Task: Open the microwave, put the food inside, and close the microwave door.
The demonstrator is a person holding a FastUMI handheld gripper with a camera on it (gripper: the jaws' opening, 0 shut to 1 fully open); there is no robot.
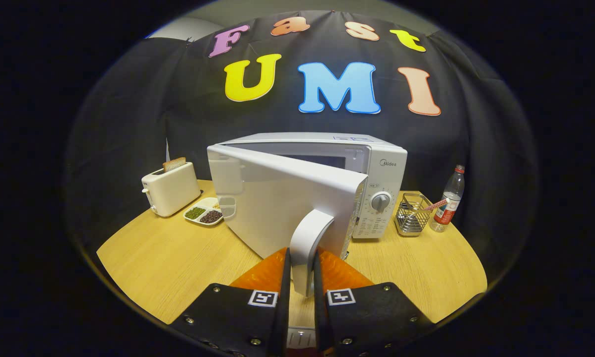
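Gripper view — door handle in the jaws

Gripper (302,277) fingers are closed on the door handle (308,243), held between them. Beyond, the microwave (376,163) door (277,208) stands partly open — rigid, hinged, likely light; the handle is the right hold

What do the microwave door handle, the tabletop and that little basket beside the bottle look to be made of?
The handle, clamped by the hand-held gripper, looks like smooth glossy white plastic with soft highlights. The tabletop shows pale wood grain, possibly laminate. The basket looks like shiny metal wire mesh.
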